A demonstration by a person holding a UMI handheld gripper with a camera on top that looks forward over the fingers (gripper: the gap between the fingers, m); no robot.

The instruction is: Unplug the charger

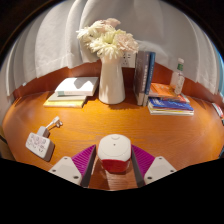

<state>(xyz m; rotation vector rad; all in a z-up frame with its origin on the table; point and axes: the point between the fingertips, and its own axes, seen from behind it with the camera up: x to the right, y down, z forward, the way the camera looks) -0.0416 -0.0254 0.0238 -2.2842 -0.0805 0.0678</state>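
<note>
Charger [115, 153] sits low centre of frame, white body w/ a pink/red lower part, held betw. the two fingers. Pink pads [84, 160] press on it from both sides, so gripper [114, 163] is clenched on the charger. Cannot tell if any prongs or cable show; underside is hidden.

Power strip [40, 144] lies at lower left of frame on the table [120, 122], white, angled, well apart from the charger. A white plug [52, 125] w/ cord sits at its upper end, touching it.

Table is orange-brown wood, curved edge at back against a pale wall.

Centre of frame, beyond the fingers: white vase [111, 80], upright, w/ white flowers [108, 40] spreading above it.

Left of vase, mid-left of frame: open book [76, 87] lying on a yellowish flat book [64, 100], the pair near the back edge.

Right of vase: several books [145, 72] standing upright, just beside it. Further right, a flat stack [168, 101] w/ orange and blue covers. Behind the stack, upper right of frame: small clear bottle [179, 75], upright, label not legible.
</note>
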